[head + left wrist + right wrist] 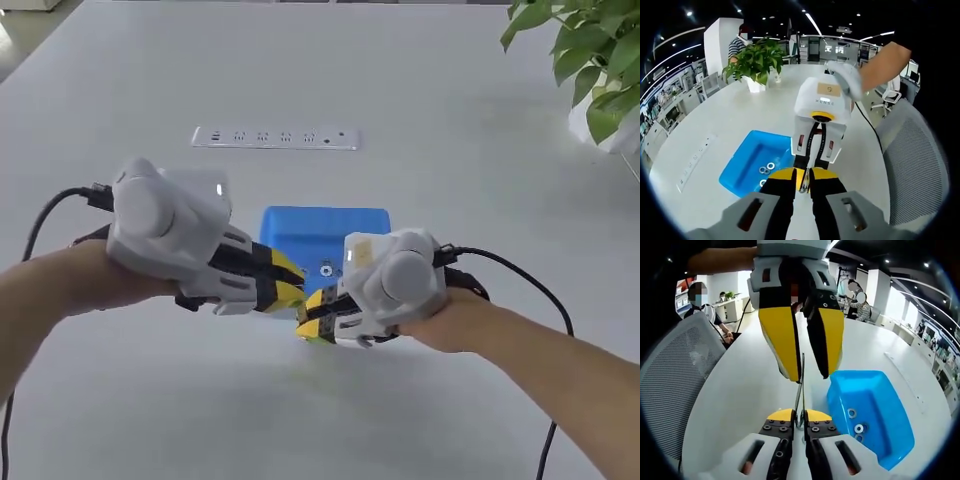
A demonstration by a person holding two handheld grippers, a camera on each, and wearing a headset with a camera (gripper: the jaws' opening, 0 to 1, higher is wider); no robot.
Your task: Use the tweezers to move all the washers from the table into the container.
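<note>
The right gripper (800, 416) is clamped shut on the near end of the tweezers (800, 390). Their long axis runs straight ahead into the jaws of the left gripper (806, 376), tip to tip with it, wrists low and level; whether that one pinches them I cannot tell. Just right of the tweezers and slightly beyond lies the blue container (885, 405), holding the washers (852, 413) I can make out.

An open-plan office: mesh chair (675, 375), ceiling lights (812, 22).
</note>
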